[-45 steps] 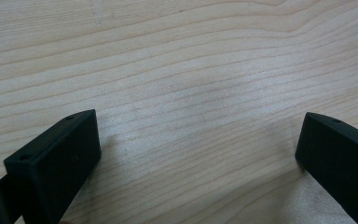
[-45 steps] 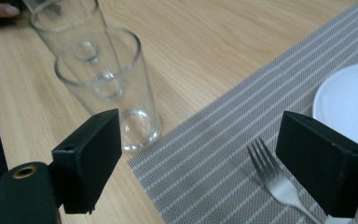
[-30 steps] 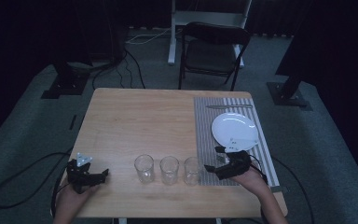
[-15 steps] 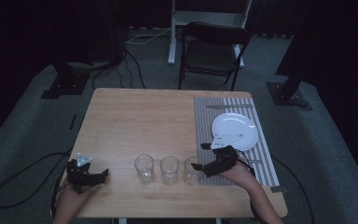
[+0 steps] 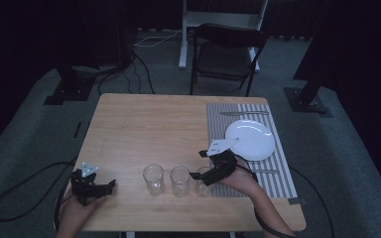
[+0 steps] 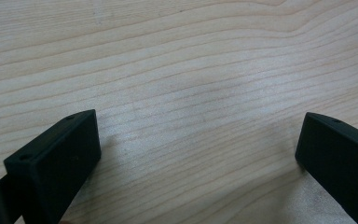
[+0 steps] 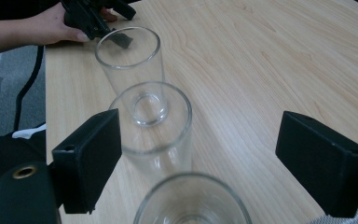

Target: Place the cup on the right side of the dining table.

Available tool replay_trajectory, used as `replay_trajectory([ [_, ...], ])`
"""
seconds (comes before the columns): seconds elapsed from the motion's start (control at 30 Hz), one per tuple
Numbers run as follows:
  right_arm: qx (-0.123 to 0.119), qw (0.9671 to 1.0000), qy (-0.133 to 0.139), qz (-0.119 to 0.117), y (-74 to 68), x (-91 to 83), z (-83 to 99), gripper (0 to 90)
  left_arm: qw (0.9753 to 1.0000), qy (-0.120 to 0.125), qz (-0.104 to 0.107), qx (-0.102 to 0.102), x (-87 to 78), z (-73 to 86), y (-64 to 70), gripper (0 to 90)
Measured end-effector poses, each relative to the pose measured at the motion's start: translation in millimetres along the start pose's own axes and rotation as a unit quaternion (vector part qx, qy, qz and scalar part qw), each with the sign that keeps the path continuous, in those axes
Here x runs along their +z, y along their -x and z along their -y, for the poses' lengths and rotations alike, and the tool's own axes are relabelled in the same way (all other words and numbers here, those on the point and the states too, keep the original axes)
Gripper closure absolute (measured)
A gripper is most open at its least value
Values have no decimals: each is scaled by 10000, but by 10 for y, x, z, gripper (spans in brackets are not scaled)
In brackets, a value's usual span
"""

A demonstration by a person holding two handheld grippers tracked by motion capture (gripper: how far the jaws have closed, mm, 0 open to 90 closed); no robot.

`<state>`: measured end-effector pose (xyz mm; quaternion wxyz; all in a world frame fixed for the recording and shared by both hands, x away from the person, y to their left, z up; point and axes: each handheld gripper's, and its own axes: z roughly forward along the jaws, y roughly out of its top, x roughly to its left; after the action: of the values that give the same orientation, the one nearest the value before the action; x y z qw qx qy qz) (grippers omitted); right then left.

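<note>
Three clear empty glasses stand upright in a row near the table's front edge: left glass (image 5: 153,178), middle glass (image 5: 180,180), right glass (image 5: 203,181). My right gripper (image 5: 198,165) is open just right of the right glass and faces along the row. In the right gripper view its jaws stand wide apart, with the nearest glass (image 7: 192,201) low between them, the middle glass (image 7: 152,122) behind it and the far glass (image 7: 128,57) beyond. My left gripper (image 5: 106,188) rests open at the front left corner, over bare wood (image 6: 186,84).
A striped grey mat (image 5: 218,124) covers the table's right side and carries a white plate (image 5: 250,140), with cutlery behind and in front of it. A black chair (image 5: 225,54) stands beyond the table. The other hand and its gripper (image 7: 87,15) lie past the far glass.
My right gripper has moved left off the mat, up to the right glass. The left gripper has stayed where it was.
</note>
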<state>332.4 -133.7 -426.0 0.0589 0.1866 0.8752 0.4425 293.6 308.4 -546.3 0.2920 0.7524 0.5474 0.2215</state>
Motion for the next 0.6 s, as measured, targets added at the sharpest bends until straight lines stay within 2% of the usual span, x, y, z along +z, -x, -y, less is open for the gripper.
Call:
replay_trajectory([
  [0.2,-64,9999,-69,-137,-33,148,-129,139,10000,10,3,-15,2,0,2,3],
  [0.27,-64,9999,-69,-137,-33,148,-129,139,10000,1,4,-6,0,0,1,3],
  [0.37,-170,9994,-198,-211,-63,286,-229,139,10000,2,3,-8,0,0,1,3],
  [0.6,-277,9985,-318,-335,-92,459,-383,140,10000,11,1,-8,2,1,1,3],
])
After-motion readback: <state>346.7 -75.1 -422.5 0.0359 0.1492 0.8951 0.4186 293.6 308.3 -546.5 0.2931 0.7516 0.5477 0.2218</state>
